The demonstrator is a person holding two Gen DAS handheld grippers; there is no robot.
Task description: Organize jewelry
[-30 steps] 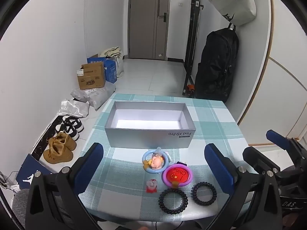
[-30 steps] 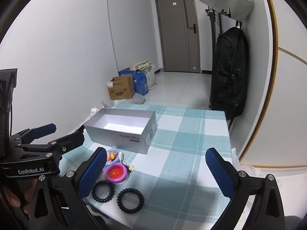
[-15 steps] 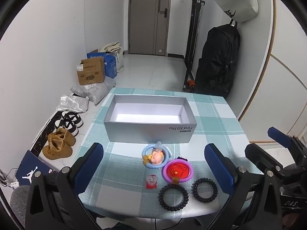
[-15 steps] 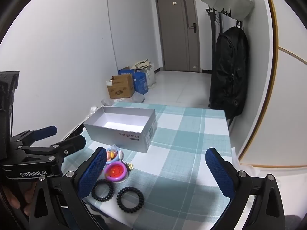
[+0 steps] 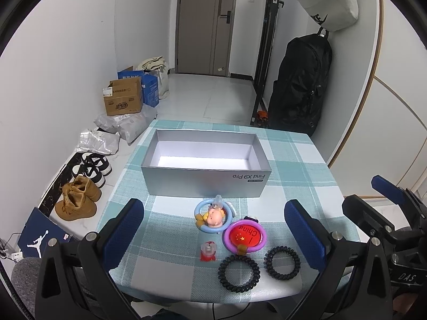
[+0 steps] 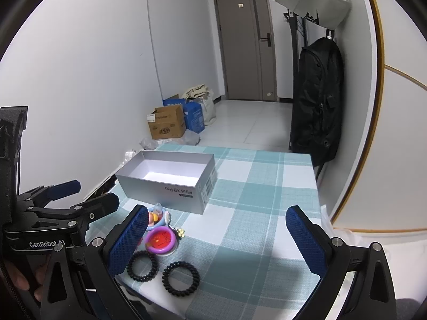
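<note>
- Lying in a loose cluster at the near edge of the bench (image 5: 301, 160): two black coil hair ties, one (image 5: 238, 273) at 6 o'clock of the group, the other (image 5: 282, 260) just beside it at 4 o'clock.
- Sitting just beyond them, a purple ring with a red disc (image 5: 245, 236), touching or nearly touching a blue ring with a doll face (image 5: 214, 217) at 11 o'clock of it; a small red trinket (image 5: 208, 251) resting at 9 o'clock of the nearer tie.
- Standing open and empty at 12 o'clock of the cluster, a silver box (image 5: 205, 184), long axis running across the view, near wall just beyond the blue ring.
- Hovering above the near edge with pads wide apart and holding nothing: left claw (image 5: 213, 229), cluster lying between its pads, so probably the nearer one.
- Hanging likewise spread and empty: right claw (image 6: 217, 236), with the cluster off at 9 o'clock by its left pad.
</note>
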